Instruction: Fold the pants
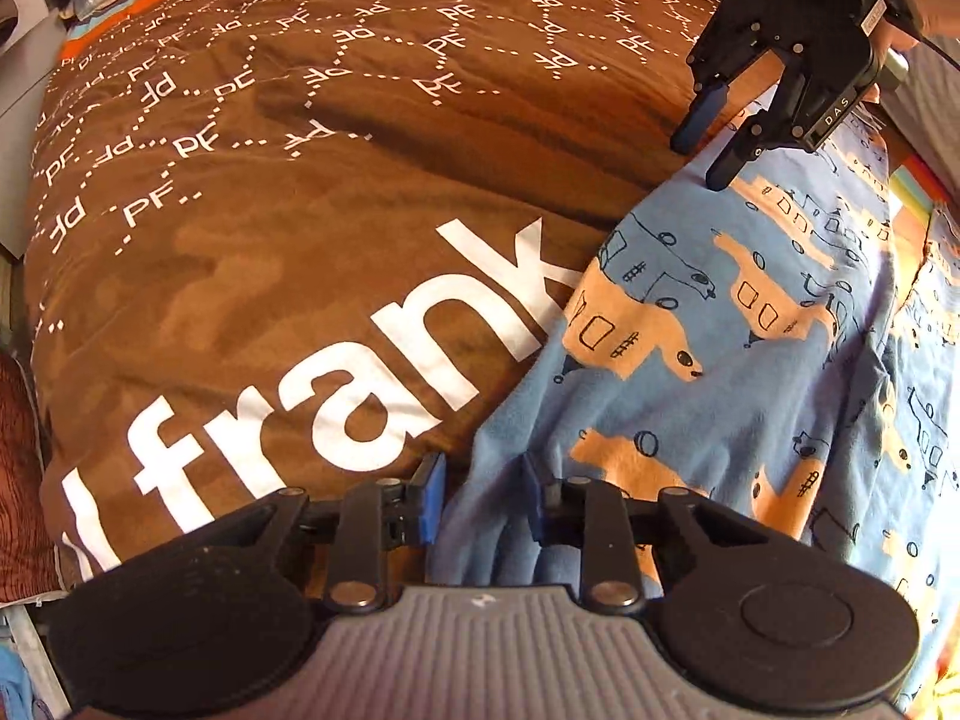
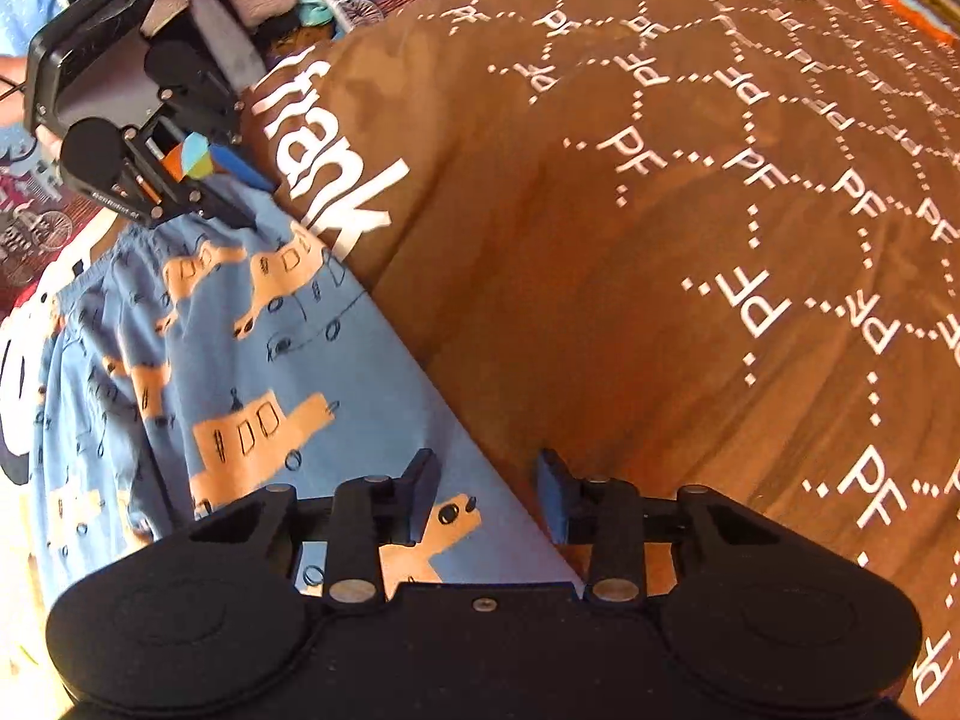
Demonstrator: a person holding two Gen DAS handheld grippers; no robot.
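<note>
Two blue rubber pads tip the left tool (image 1: 483, 501), its black jaws partly spread, with a bunched edge of the pants (image 1: 750, 360) lying between them; whether the pads press the cloth I cannot tell. One pair of pants lies there: soft blue fabric, gathered at the waistband, printed with orange vehicles outlined in dark ink. It spreads from six o'clock toward two o'clock in the left wrist view, over the bed's one brown cover (image 1: 300, 210), a smooth, faintly rumpled cloth bearing large white letters and dotted white hexagons. At one o'clock the right tool (image 1: 708, 147) points down at the pants' far edge.

From the right wrist, the right tool (image 2: 489, 495) likewise stands partly spread, straddling the straight edge of the pants (image 2: 288, 372), one pad over blue fabric, one over the brown cover (image 2: 690, 210). At ten o'clock sits the left tool (image 2: 240, 195).
</note>
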